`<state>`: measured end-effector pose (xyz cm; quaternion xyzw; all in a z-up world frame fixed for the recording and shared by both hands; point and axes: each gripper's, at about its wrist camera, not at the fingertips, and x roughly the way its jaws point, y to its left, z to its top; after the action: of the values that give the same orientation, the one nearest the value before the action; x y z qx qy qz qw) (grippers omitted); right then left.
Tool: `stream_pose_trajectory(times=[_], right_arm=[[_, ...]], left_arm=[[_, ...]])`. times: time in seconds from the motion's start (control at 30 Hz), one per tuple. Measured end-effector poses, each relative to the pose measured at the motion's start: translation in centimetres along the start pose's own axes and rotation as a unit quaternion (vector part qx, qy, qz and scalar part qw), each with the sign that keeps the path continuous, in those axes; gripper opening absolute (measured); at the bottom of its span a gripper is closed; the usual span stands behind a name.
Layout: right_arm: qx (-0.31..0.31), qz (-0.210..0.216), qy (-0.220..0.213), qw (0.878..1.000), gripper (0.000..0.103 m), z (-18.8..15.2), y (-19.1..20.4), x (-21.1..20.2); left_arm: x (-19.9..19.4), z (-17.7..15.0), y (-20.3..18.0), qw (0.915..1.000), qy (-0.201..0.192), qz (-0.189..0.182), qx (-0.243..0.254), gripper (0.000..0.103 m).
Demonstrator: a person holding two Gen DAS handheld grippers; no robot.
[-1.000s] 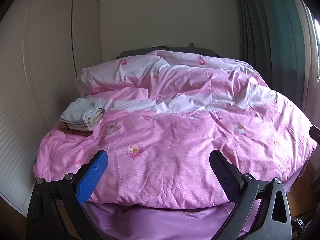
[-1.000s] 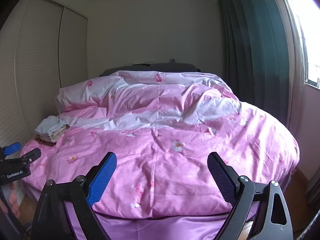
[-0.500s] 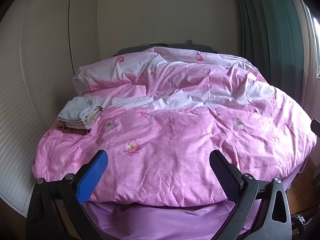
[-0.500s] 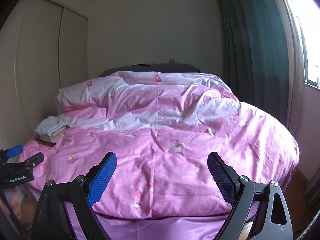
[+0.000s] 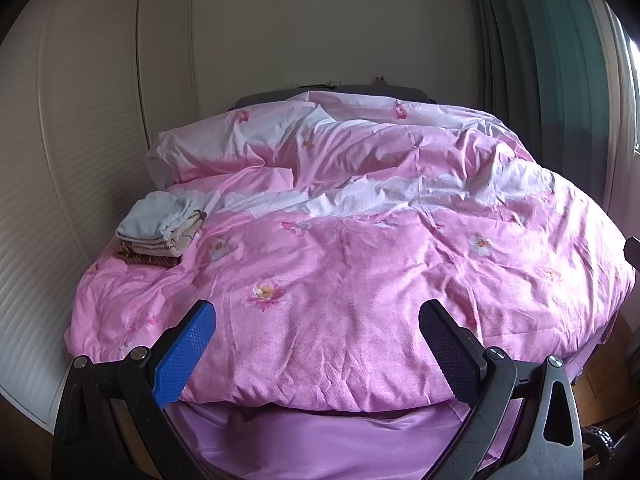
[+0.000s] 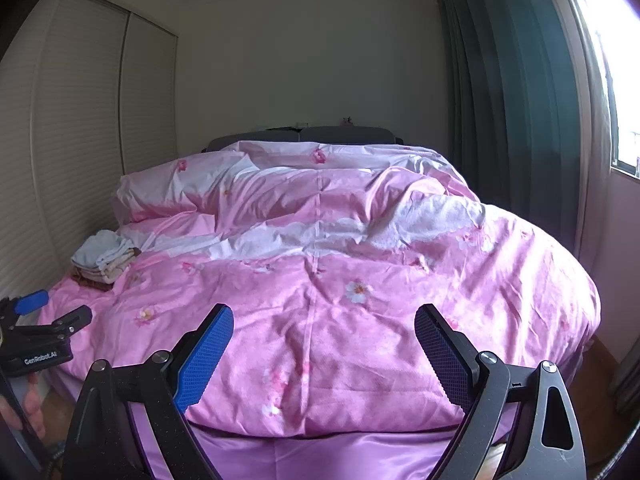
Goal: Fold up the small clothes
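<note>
Both tools pulled back slightly from bed, nothing gripped.
Left tool (image 5: 316, 344) and right tool (image 6: 324, 344) are held wide open, empty; folded clothes stack (image 5: 158, 232) is left at bed's (image 5: 360, 300) left edge, folding apparently done.

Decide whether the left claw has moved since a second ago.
Yes, slightly. In the right wrist view the left claw sits a little lower and further right, measured against the folded clothes pile, which stays put in that view.

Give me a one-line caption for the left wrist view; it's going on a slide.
Open left gripper faces a pink floral duvet, with a stack of folded clothes at its left edge.
</note>
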<state>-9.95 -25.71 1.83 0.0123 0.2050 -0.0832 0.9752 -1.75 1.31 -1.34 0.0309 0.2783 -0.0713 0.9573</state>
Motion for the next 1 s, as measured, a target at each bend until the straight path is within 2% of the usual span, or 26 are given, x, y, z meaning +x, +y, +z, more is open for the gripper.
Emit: stream_pose_trajectory(times=[1.0], right_arm=[[-0.004,0.006,0.002,1.0,0.093,-0.09,0.39,0.2]], left_arm=[[0.28,0.17,-0.05,1.0,0.003,-0.002,0.001,0.103]])
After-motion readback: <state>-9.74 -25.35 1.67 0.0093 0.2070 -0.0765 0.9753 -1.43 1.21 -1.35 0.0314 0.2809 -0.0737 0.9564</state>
